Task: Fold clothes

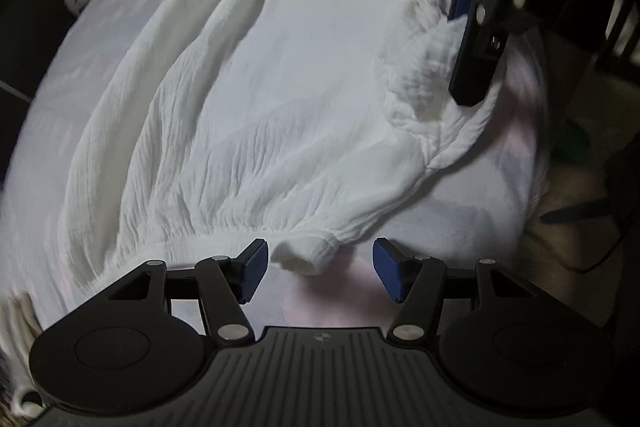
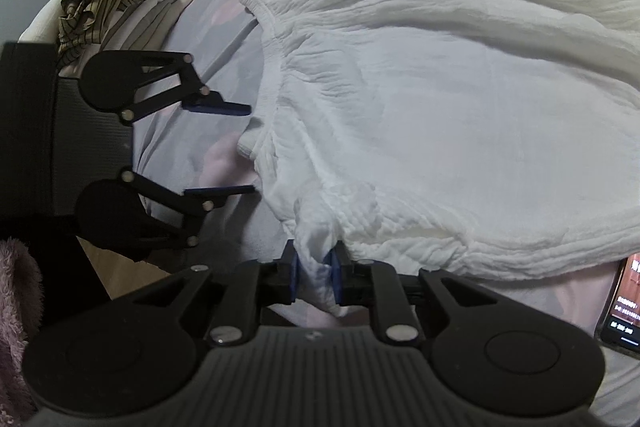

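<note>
Both tools share one build. The left gripper (image 1: 320, 269) is matte black, with blue ribbed pads (image 1: 252, 275) lining its jaws. Behind the jaws, flat black links pivot on silver rivets (image 1: 232, 331) and widen into two round discs. Between the discs sits a ribbed grey housing with a small round emblem. The right gripper (image 2: 314, 277) looks the same.

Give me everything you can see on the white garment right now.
The white crinkled-cotton garment lies spread and wrinkled on the grey bedsheet with pink spots. It has a gathered elastic edge and a cuffed sleeve end. The right tool is shut on a bunched corner; the left tool is open around the cuff, not gripping.
</note>
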A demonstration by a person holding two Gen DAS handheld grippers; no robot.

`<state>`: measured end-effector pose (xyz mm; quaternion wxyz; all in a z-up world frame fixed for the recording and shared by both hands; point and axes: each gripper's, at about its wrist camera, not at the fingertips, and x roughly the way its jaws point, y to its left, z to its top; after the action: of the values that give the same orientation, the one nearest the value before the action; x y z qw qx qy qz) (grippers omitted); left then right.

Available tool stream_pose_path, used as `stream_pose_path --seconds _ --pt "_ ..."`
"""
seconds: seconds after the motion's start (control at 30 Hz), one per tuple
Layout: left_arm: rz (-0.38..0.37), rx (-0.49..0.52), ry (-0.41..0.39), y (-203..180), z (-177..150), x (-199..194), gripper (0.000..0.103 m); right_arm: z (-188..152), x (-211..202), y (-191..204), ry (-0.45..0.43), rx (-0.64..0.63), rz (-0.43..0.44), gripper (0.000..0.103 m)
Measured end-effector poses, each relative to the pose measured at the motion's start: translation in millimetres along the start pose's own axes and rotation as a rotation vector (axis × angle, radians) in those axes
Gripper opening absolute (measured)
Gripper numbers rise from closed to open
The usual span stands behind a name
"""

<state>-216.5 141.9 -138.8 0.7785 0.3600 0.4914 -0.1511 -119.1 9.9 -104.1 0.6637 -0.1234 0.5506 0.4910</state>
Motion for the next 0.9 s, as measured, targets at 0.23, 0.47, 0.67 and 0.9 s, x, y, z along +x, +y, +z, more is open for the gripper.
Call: stream_pose_path --seconds 0.23,0.47,0.67,0.9 --pt "0.054 0.059 0.004 -17 4 10 0.015 2 -7 0 -0.023 -0.002 -0.019 0.035" --pt "0.020 -0.319 0.010 55 -14 -17 0.009 15 -50 -19 -0.100 -0.011 -0.121 0.050" --pt "0.117 -0.547 0.030 129 -48 -38 0.008 30 -99 -62 -0.116 -0.013 -0.341 0.050" --pt "0.320 -0.756 0.124 210 -102 -48 0.008 40 -138 -118 -0.065 -0.034 -0.508 0.042"
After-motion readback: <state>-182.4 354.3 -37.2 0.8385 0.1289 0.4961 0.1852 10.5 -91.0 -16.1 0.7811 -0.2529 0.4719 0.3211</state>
